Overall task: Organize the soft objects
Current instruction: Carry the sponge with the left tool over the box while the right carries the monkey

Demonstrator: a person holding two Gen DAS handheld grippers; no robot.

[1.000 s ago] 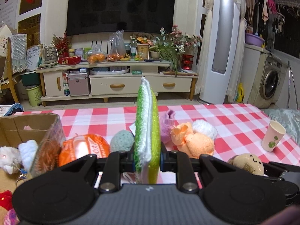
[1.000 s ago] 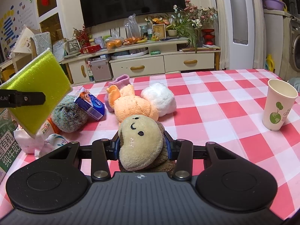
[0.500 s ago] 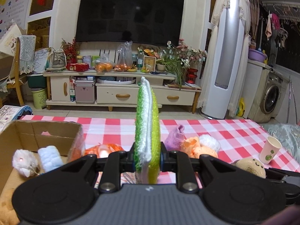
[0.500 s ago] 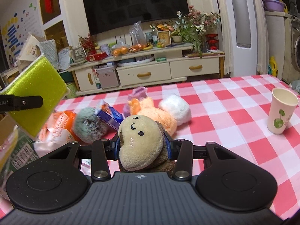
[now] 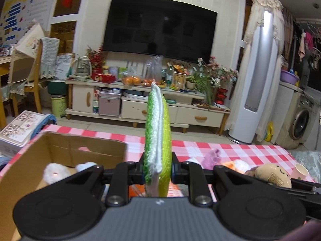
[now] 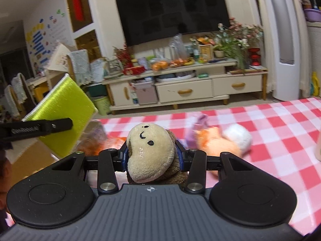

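Above the checkered bench [image 5: 230, 150], a green and yellow sponge [image 5: 157, 136] is being pinched on edge by the left claw [image 5: 157, 169], just right of an open cardboard box [image 5: 66, 148] where two fluffy toys [image 5: 55, 173] are lying. A tan plush monkey [image 6: 150, 150] is being squeezed between the fingers of the right claw [image 6: 151, 157], while orange and white plush toys [image 6: 226, 140] are being left on the bench beyond it.

Both grippers lifted and shifted left: sponge [image 5: 158, 132] now beside cardboard box [image 5: 66, 146], monkey plush [image 6: 150, 150] raised
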